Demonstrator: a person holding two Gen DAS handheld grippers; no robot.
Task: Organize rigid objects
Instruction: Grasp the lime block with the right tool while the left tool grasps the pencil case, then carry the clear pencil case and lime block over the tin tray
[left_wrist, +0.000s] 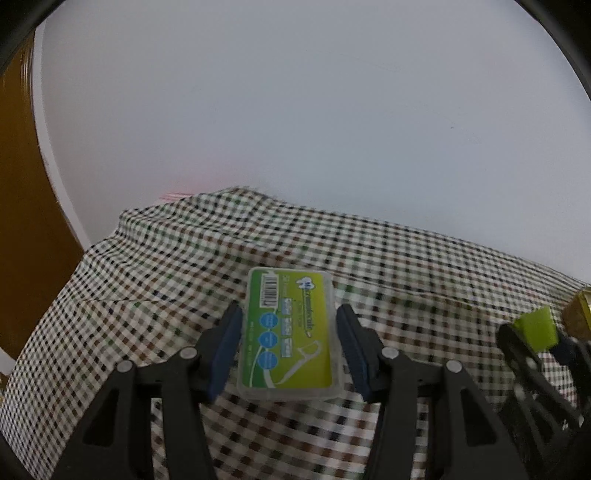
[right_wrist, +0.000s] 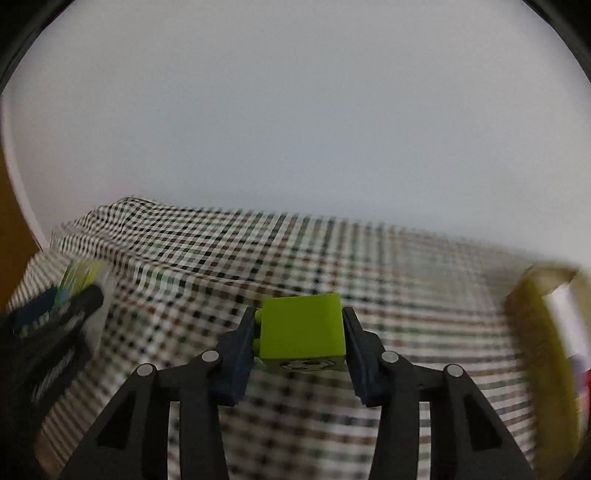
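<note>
Gripping a flat clear plastic floss-pick box with a green label (left_wrist: 288, 332), the left tongs (left_wrist: 288, 345) and right tongs (right_wrist: 300, 341), clamped on a lime-green toy brick (right_wrist: 301, 330), hovered over the checked-cloth counter (right_wrist: 221, 258), neither item yet placed.

The floss box (left_wrist: 288, 332) sits between the left gripper's (left_wrist: 288, 343) jaws, over the cloth-covered table (left_wrist: 406, 266). To its right, the block (right_wrist: 303, 330) sits between the right gripper's (right_wrist: 300, 343) jaws; a container (right_wrist: 546, 332) stands farther right.

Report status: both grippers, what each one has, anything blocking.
Left gripper shut on floss box. Right gripper shut on green block. Both over checked cloth. Yellow-rimmed container at right, blurred.
</note>
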